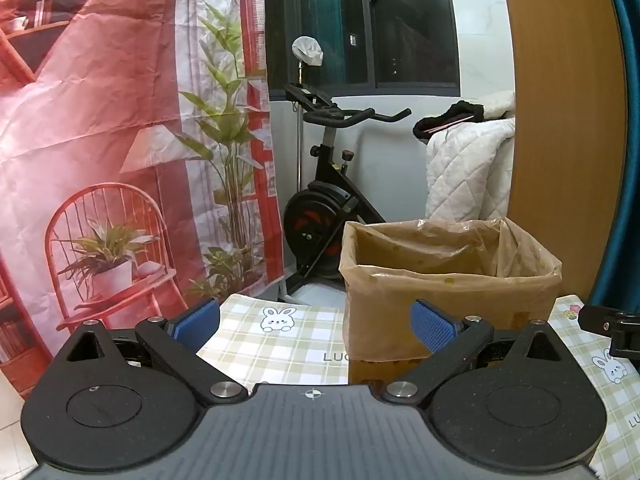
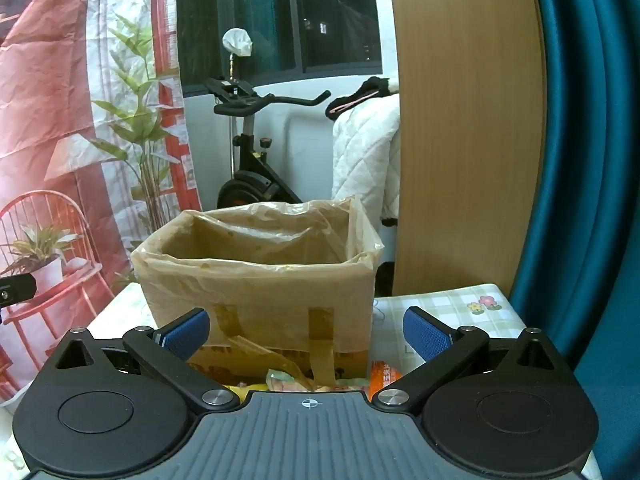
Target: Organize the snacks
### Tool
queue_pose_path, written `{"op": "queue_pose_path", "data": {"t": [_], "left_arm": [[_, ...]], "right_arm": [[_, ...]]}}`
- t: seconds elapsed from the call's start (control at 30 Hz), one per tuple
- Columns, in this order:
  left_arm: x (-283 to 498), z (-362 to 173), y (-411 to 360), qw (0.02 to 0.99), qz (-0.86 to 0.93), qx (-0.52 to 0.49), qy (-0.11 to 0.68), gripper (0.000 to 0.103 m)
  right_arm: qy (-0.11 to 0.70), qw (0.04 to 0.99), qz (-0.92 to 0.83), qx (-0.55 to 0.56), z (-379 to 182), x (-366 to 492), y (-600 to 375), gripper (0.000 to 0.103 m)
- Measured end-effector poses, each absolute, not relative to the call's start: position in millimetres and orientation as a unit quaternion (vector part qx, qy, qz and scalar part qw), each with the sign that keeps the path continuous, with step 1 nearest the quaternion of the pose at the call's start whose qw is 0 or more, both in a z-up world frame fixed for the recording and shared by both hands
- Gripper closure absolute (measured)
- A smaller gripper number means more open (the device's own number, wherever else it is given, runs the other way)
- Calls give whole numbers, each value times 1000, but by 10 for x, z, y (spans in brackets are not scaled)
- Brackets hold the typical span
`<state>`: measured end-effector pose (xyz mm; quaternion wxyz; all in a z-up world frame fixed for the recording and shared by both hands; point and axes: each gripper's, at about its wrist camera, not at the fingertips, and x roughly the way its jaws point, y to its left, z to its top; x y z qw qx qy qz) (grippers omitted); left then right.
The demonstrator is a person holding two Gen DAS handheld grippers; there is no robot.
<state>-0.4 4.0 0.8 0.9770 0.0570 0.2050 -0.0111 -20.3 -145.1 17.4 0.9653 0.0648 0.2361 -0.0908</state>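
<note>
Lying below the right gripper's (image 2: 306,334) spread, empty fingers, snacks (image 2: 384,378) touch the box (image 2: 256,280).

a brown cardboard box lined with a thin translucent plastic bag (image 2: 256,292) stands upright on the worktop, its top open and the bag's edge folded down over the rim. strips of brownish tape run down its near face. in the left wrist view the same box (image 1: 448,304) sits to the right of centre. at the foot of the box, close to the camera, lie a few crinkly snack packets: an orange one (image 2: 383,378), a pale greenish one (image 2: 280,380) and a yellow one (image 2: 244,391), mostly hidden.
</note>
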Motion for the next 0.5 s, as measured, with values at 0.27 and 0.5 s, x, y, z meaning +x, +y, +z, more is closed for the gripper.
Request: {"op": "queue_pose_path", "data": {"t": [0.27, 0.5], "left_arm": [[-7, 6, 43, 977, -12, 57, 205, 1], [-8, 5, 42, 977, -12, 57, 205, 1]], "right_arm": [[236, 965, -91, 65, 176, -199, -1465, 0], [237, 965, -91, 66, 175, -196, -1470, 0]]}}
